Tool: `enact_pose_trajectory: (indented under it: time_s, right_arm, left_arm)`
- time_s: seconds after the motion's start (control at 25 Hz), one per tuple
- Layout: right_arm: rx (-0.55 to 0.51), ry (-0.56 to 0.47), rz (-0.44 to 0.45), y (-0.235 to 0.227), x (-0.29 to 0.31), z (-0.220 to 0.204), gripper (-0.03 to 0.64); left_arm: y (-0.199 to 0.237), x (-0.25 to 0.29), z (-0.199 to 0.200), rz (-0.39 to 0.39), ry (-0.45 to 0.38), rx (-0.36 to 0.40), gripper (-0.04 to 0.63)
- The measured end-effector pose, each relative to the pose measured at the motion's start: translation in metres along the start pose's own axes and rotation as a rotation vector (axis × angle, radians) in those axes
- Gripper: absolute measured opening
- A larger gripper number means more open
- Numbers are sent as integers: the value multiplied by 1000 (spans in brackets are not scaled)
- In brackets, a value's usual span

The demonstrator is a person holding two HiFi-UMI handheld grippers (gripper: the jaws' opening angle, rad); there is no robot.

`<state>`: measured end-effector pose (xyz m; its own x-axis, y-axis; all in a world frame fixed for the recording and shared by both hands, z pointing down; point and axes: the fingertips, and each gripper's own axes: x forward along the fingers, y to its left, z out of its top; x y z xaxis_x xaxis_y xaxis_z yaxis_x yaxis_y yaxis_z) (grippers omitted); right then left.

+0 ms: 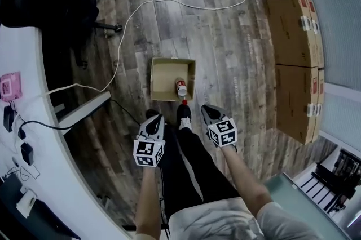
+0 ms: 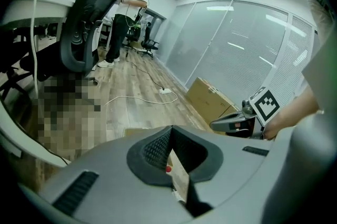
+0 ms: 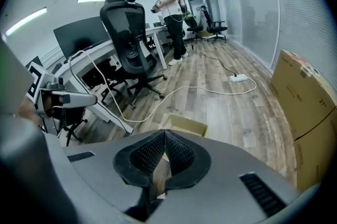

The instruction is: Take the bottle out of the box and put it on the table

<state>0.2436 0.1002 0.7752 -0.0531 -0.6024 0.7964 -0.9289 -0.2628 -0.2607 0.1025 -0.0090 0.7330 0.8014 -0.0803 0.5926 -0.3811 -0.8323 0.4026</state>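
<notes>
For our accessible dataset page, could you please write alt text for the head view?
Seen from above, a small bottle with a red cap and label lies in an open brown cardboard box on a grey wood-plank floor. The person's left gripper and right gripper, both shut and empty, hover on its near side.

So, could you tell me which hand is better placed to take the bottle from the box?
Right, probably. The bottle lies in the right side of the box, and the right tool is nearer it than the left tool. Both are shut.
</notes>
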Motion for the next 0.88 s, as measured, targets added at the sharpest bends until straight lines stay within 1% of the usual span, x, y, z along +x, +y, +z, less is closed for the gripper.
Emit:
enact_pose_trajectory:
  time_s: [0.12, 0.32, 0.48, 0.56, 0.72, 0.88]
  right_arm:
    - [-9, 24, -11, -7, 28, -23, 40]
    - [-30, 57, -57, -22, 58, -63, 40]
    - [-54, 63, -86, -25, 87, -87, 41]
    - [-56, 71, -79, -23, 103, -102, 41]
    - [-72, 80, -62, -24, 141, -123, 41]
    - [-112, 95, -41, -20, 173, -147, 43]
  left_arm:
    - [12, 17, -16, -6, 20, 44, 14]
    - [26, 37, -48, -19, 60, 75, 14]
    - [40, 51, -71, -14, 66, 77, 14]
    - [44, 57, -87, -5, 68, 77, 14]
    - [48, 80, -116, -36, 55, 51, 14]
    - [48, 100, -144, -42, 46, 44, 14]
